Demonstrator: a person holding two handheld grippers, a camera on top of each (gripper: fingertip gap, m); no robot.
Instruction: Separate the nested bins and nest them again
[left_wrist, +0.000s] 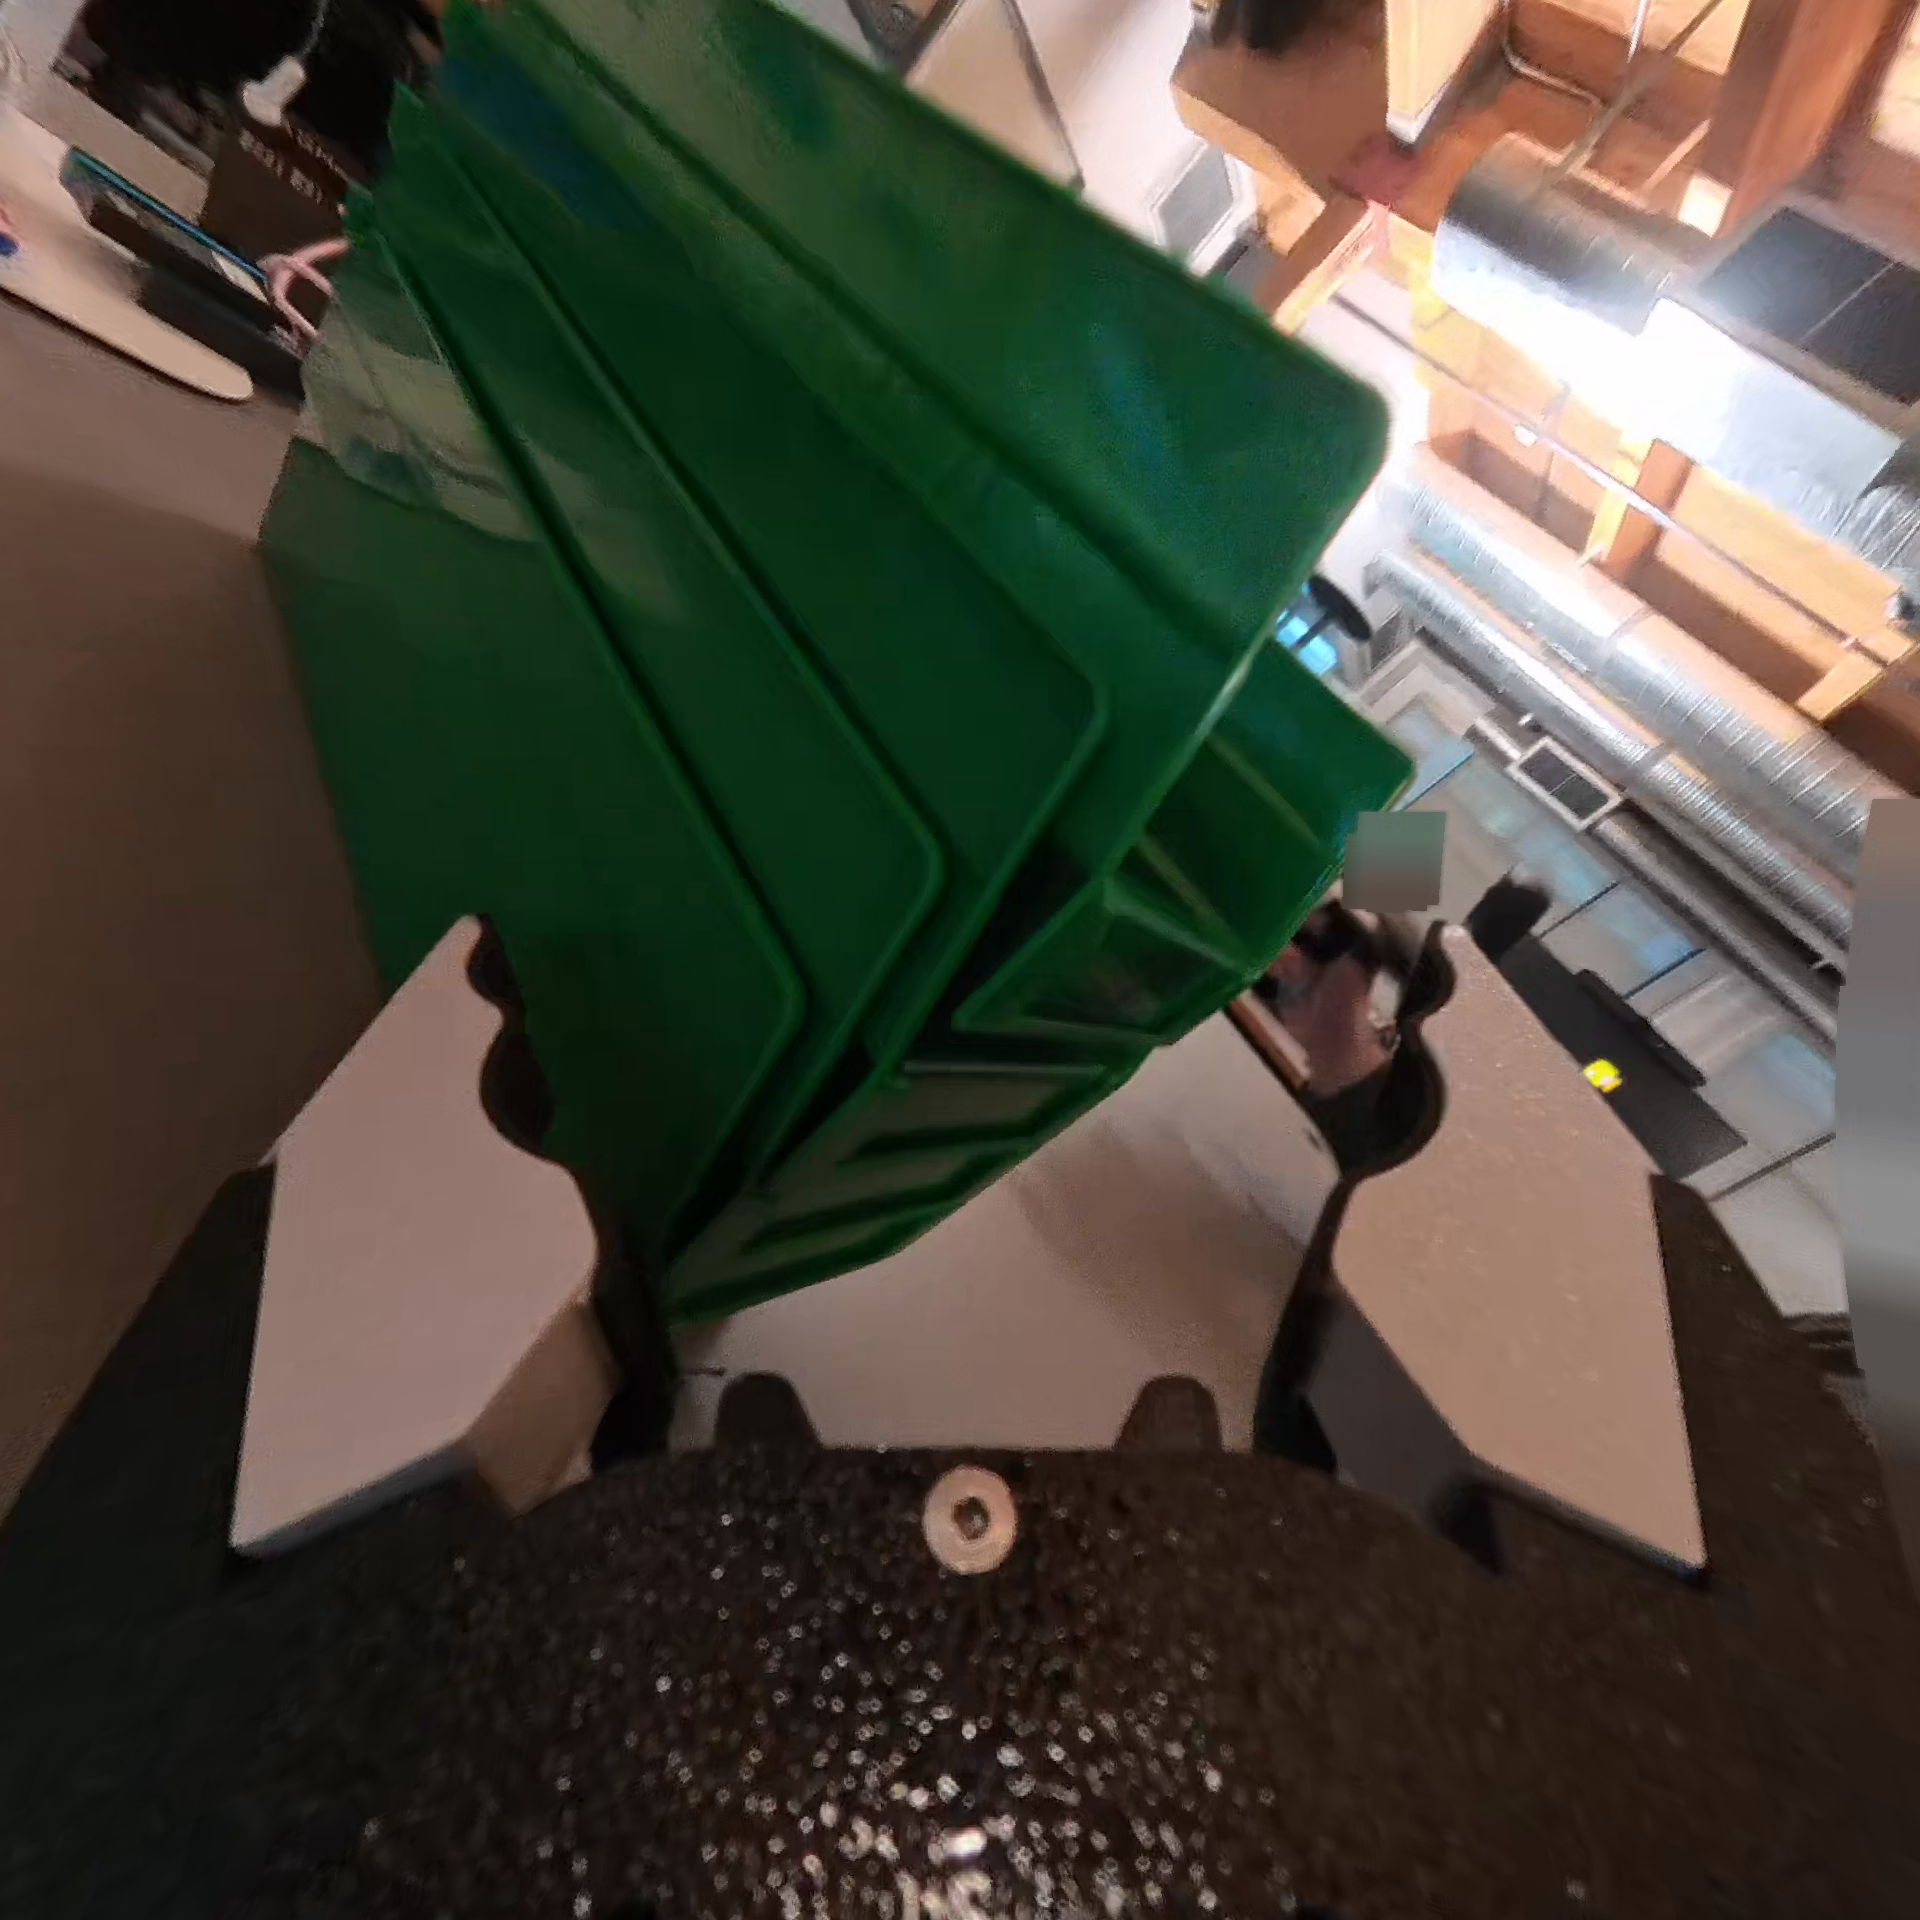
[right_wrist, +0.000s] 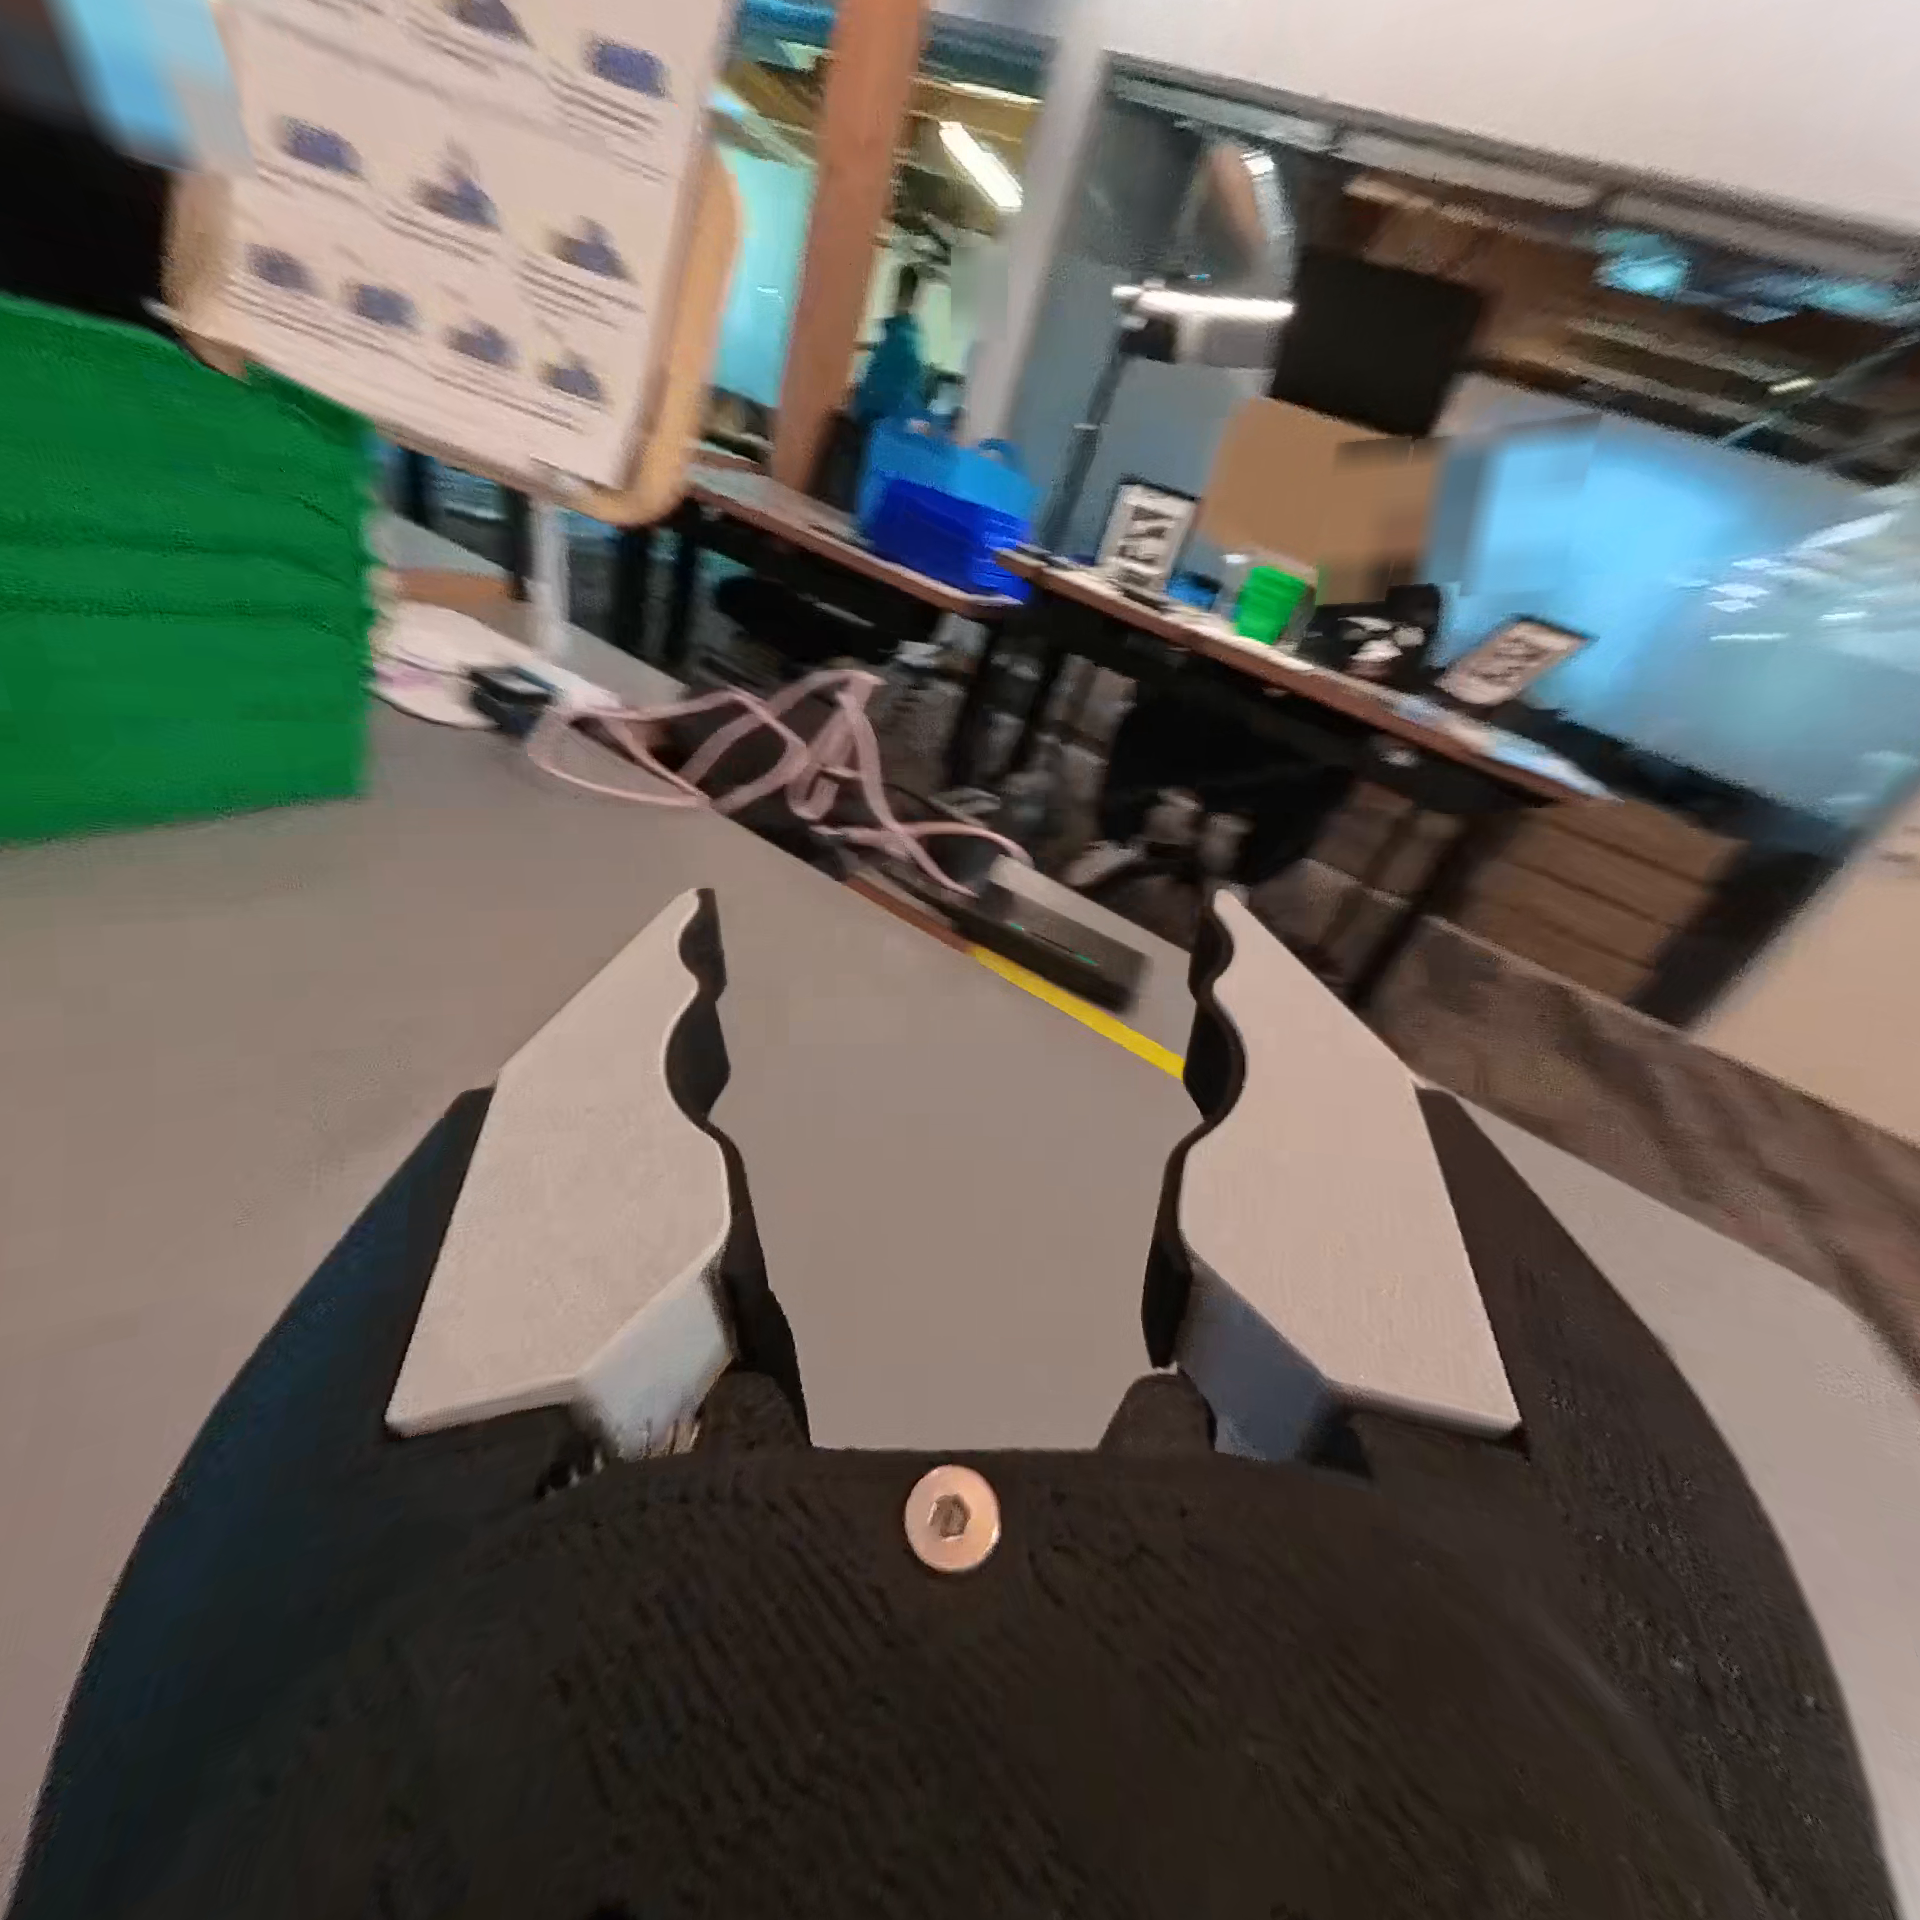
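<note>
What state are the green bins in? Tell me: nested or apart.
Nested. In the left wrist view the green bins sit one inside another, their rims stepped in a row, none pulled free.

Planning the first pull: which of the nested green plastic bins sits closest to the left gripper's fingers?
The outermost green plastic bin of the tilted stack; its wall lies against the left gripper's left finger, the others nested inside.

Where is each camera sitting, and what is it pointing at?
Left wrist view: sits on the left gripper, looking forward and tilted upward at the stack of nested green bins right in front; its two fingers stand wide apart, the left one beside the stack.
Right wrist view: sits on the right gripper, looking across the grey table toward far desks; its fingers stand apart, nothing between them.
Shared: the same green stack shows at the right view's left edge.
</note>
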